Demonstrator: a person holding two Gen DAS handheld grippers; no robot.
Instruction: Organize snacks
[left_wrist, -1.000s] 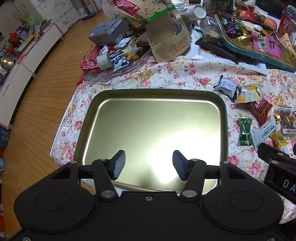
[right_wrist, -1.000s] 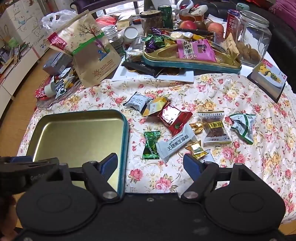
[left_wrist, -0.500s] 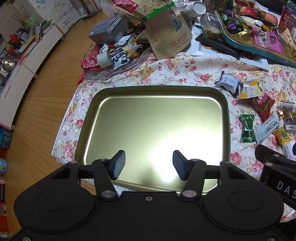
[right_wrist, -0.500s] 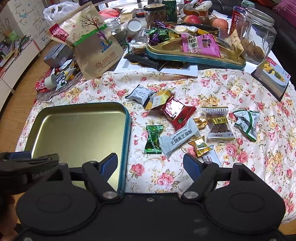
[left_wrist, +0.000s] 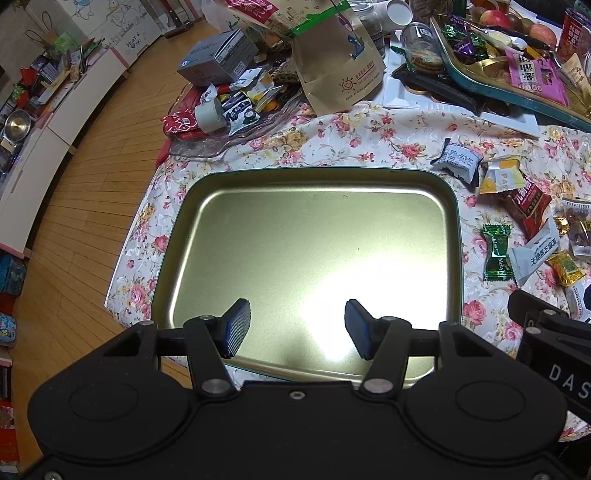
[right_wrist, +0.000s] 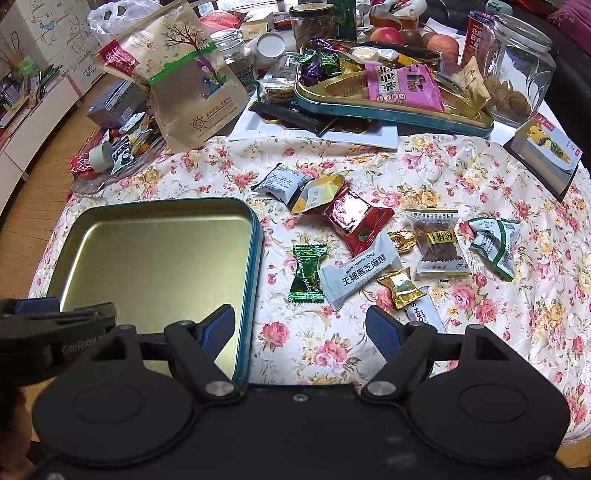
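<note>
Floral tablecloth is covering the table we are working over, wooden floor showing off its left edge; we are holding the left gripper tilted steeply down over the near part of the gold tin tray, jaws standing wide apart with nothing between them, pads clear of the tray; we are holding the right gripper at a similar steep downward tilt, jaws spread wide and gripping nothing, its left finger hanging over the tray's right rim, its right finger over bare cloth; both grippers are sitting side by side, the left one's body showing at the right wrist view's left edge; loose snacks are lying on the cloth right of the tray: green candy just beside the rim, white sesame crisp packet touching it, red packet behind, gold candy near the right finger, brown jerky packet and green-striped packet further right; second tin tray full of sweets is sitting at the back, paper bag leaning to its left.
</note>
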